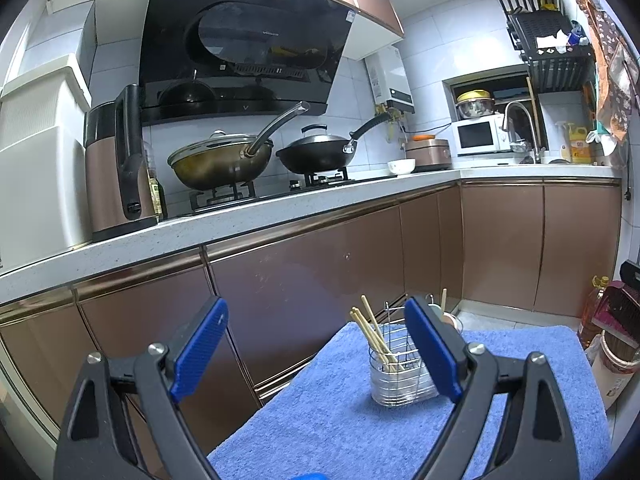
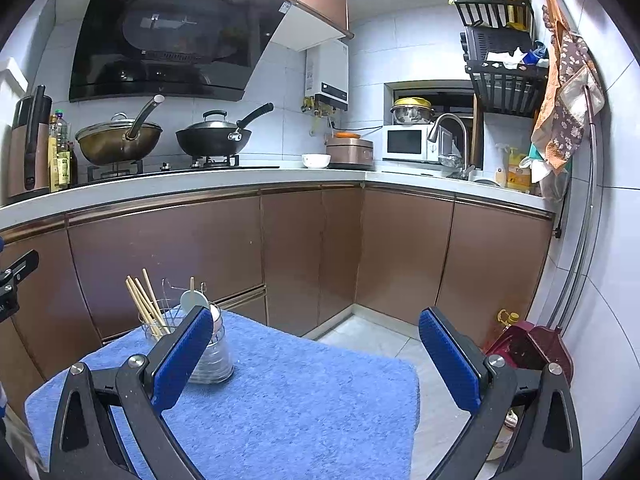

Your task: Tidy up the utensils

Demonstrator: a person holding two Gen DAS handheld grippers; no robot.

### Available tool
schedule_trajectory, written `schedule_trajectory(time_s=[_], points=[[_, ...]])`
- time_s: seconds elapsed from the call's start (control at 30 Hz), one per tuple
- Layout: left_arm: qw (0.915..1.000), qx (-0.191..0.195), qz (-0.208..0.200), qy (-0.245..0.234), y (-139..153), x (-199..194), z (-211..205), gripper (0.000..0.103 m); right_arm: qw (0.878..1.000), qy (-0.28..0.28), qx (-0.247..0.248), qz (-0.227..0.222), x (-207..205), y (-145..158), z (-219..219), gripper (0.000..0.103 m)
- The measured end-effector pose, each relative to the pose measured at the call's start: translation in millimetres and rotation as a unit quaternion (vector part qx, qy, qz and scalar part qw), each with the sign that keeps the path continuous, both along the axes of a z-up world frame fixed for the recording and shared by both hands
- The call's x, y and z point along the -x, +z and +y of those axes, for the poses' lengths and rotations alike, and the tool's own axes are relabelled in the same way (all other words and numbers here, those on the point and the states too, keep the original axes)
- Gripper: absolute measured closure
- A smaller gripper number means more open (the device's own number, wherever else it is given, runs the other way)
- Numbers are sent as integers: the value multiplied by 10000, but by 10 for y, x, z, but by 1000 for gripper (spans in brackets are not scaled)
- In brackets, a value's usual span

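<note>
Left wrist view: kitchen counter [image 1: 280,208] and brown cabinets fill the background, with a blue towel [image 1: 320,408] spread over a low surface up front. On the towel stands a wire utensil holder [image 1: 394,364], upright, with a bundle of chopsticks [image 1: 374,330] leaning in its left compartment. Right wrist view shows the same utensil holder [image 2: 200,344] with a white spoon [image 2: 194,300] in the other compartment, partly hidden behind the left finger of the right gripper. No loose utensils visible on the towel in either view, so my read is sorting is done or nearly done; can't rule out items outside the frame. Left gripper [image 1: 316,346] is spread wide, nothing between the pads, holder sits just past its right finger, not touching as far as I can tell. Right gripper [image 2: 316,354] also spread wide and empty, hovering over the towel with the holder beside its left finger.
</note>
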State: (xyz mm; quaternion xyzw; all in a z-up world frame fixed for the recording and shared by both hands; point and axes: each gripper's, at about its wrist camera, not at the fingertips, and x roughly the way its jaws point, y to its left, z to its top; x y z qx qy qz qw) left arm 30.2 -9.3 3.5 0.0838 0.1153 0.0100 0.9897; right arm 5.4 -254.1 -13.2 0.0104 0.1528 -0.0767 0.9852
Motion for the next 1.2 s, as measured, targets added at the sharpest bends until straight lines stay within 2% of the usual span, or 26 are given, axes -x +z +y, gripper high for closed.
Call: schedule_trajectory(time_s=[1.2], points=[[9998, 61, 176, -18, -105, -107, 2, 13, 10000, -45, 8, 75, -85, -37, -75, 0]])
